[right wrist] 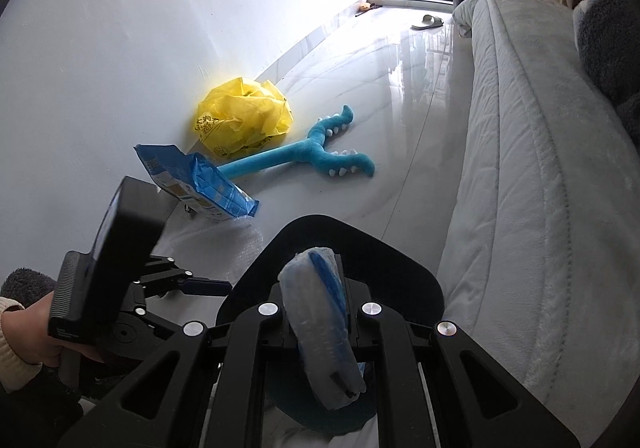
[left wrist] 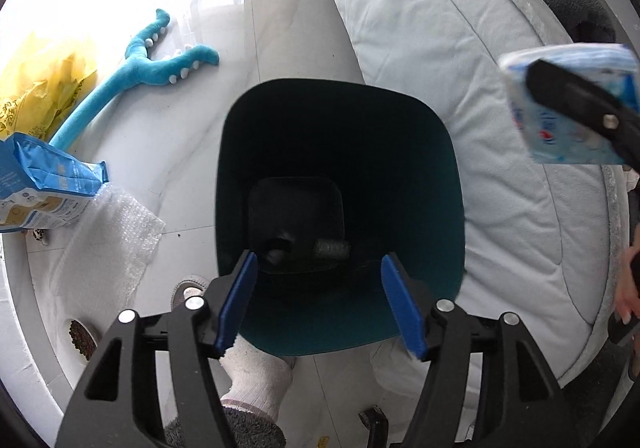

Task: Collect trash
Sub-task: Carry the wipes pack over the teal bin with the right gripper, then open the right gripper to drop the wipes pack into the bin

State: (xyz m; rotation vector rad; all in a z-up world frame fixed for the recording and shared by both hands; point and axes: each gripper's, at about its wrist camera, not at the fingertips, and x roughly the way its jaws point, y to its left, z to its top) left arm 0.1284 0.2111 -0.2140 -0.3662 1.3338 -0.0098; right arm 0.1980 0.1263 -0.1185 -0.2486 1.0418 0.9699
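A dark teal bin (left wrist: 452,175) stands on the floor beside the sofa, and I look straight down into it. A few dark items (left wrist: 280,248) lie at its bottom. My left gripper (left wrist: 319,256) hangs over the bin's mouth, open, with nothing between its blue pads (left wrist: 240,300). My right gripper (right wrist: 316,280) is shut on a blue and white plastic packet (right wrist: 316,312), just above the near rim of the bin (right wrist: 400,260). In the left wrist view, that packet (left wrist: 560,151) shows at the upper right, off to the side of the bin.
By the wall lie a crumpled yellow plastic bag (right wrist: 240,115), a blue food bag (right wrist: 200,179), bubble wrap (left wrist: 108,244) and a teal plush toy (right wrist: 316,155). A grey-covered sofa (right wrist: 520,187) runs along the right. A person's socked foot (left wrist: 256,380) stands by the bin.
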